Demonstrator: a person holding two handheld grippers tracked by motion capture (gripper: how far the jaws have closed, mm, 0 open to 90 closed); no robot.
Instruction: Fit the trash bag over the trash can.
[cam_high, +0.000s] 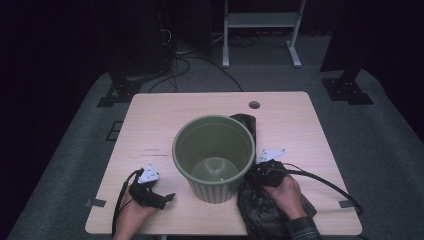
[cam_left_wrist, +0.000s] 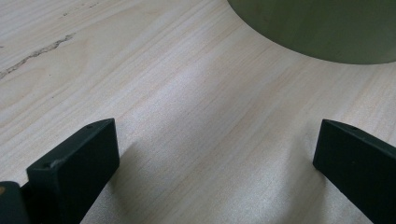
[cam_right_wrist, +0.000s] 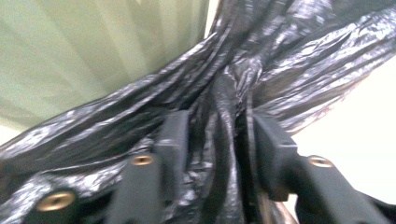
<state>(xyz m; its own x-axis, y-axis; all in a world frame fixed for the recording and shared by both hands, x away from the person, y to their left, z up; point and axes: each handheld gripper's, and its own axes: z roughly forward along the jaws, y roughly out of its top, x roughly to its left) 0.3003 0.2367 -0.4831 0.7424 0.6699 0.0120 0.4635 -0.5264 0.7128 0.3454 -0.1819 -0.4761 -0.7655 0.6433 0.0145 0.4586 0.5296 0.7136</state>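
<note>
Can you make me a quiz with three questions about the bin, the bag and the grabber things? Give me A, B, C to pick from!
1. Where does the black bag lie?
A. inside the bin
B. on the table, at the bin's right side
C. on the floor

2. What colour is the bin?
A. green
B. red
C. white

3. What is the right gripper doing?
A. hanging wide open over bare wood
B. squeezing a bunch of the bag
C. clamping the bin's rim

Answers:
1. B: the high view shows the bag spread on the table beside the bin.
2. A: its ribbed wall and inside are olive green.
3. B: the right gripper view shows crinkled black plastic pinched between its two jaws.
</note>
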